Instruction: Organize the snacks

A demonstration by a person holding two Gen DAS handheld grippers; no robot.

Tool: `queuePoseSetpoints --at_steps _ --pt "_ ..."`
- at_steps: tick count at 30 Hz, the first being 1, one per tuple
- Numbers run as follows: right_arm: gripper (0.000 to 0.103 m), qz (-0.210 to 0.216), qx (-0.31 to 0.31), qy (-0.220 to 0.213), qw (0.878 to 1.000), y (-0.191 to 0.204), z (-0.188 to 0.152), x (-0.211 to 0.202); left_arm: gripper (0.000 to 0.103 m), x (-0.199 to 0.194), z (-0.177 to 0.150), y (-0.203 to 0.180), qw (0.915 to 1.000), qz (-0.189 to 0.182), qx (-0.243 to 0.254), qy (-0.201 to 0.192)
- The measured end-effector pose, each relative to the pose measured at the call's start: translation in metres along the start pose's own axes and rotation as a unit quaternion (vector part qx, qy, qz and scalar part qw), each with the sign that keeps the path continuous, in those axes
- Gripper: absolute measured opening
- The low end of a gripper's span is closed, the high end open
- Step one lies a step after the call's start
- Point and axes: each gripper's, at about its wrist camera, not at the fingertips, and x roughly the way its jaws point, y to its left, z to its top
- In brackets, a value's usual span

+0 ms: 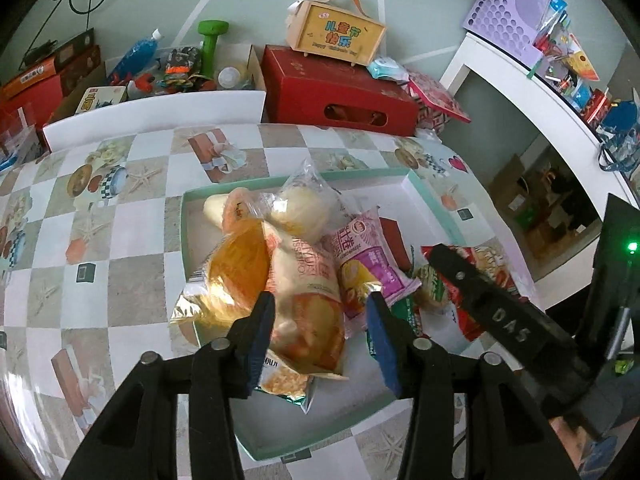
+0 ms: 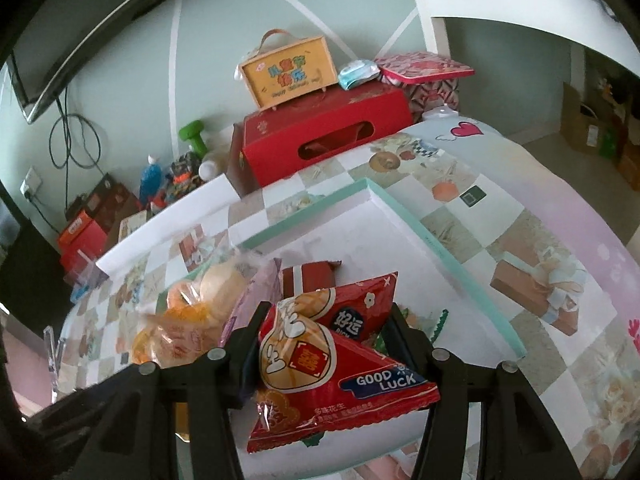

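**Red peanut packet held over tray; left jaws apart above bread packet**

Red foil is seen nearest in the right wrist view: one peanut packet (image 2: 340, 364), printed GOOD LUCK, is clamped between the two fingers of the right gripper (image 2: 324, 332), the pads pressed on its sides. The packet is held tilted above the near part of the white tray (image 2: 472, 280), whose rim is mint green.

In the left wrist view the left gripper (image 1: 320, 312) is seen with its two blue pads (image 1: 260, 320) apart. One clear packet of bread (image 1: 308, 300) lies between and just beyond them in the tray (image 1: 188, 216); the pads are not pressed on it, though contact at the left pad cannot be ruled out. The right gripper (image 1: 480, 296) is seen just to the right, with the red packet (image 1: 468, 280) under it.

Counted in the tray, near to far: one golden foil packet (image 1: 232, 276) touching the bread packet on its left, one purple packet (image 1: 368, 256) on its right, one dark red box (image 1: 394, 236) behind that, and two clear bags of pale buns (image 1: 296, 208) at the far side. Packets beneath the pile cannot be counted.

The tray rests on one checked tablecloth (image 1: 120, 240). Beyond the table edge are recorded one large red carton (image 1: 336, 92), one yellow case with a handle (image 1: 340, 36) on top of it, and one green dumbbell (image 1: 210, 44) to the left.
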Motion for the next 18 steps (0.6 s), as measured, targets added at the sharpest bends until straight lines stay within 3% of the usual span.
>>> queuePoseSetpoints --at_steps 2,5,7,9,15,18 --pt "0.059 -0.002 -0.008 0.002 1.0 0.003 -0.001 0.001 0.065 -0.003 -0.001 0.0 1.0 0.002 0.001 -0.001" --pt "0.059 -0.007 -0.015 0.004 1.0 0.006 -0.003 0.0 0.065 -0.011 -0.005 0.002 1.0 0.008 -0.001 -0.004" --pt "0.068 -0.01 -0.018 0.005 1.0 0.007 -0.005 0.0 0.068 -0.015 -0.007 0.005 0.9998 0.019 -0.005 -0.007" --pt "0.086 -0.015 -0.022 0.004 1.0 0.009 -0.007 -0.001 0.081 -0.023 -0.01 0.012 0.999 0.041 -0.01 -0.017" --pt "0.103 -0.024 -0.039 0.004 0.999 0.017 -0.015 -0.008 0.092 -0.043 -0.021 0.036 0.9929 0.111 -0.022 -0.036" --pt "0.103 -0.019 -0.054 0.002 0.998 0.026 -0.023 -0.017 0.092 -0.051 -0.028 0.05 0.9883 0.145 -0.023 -0.042"
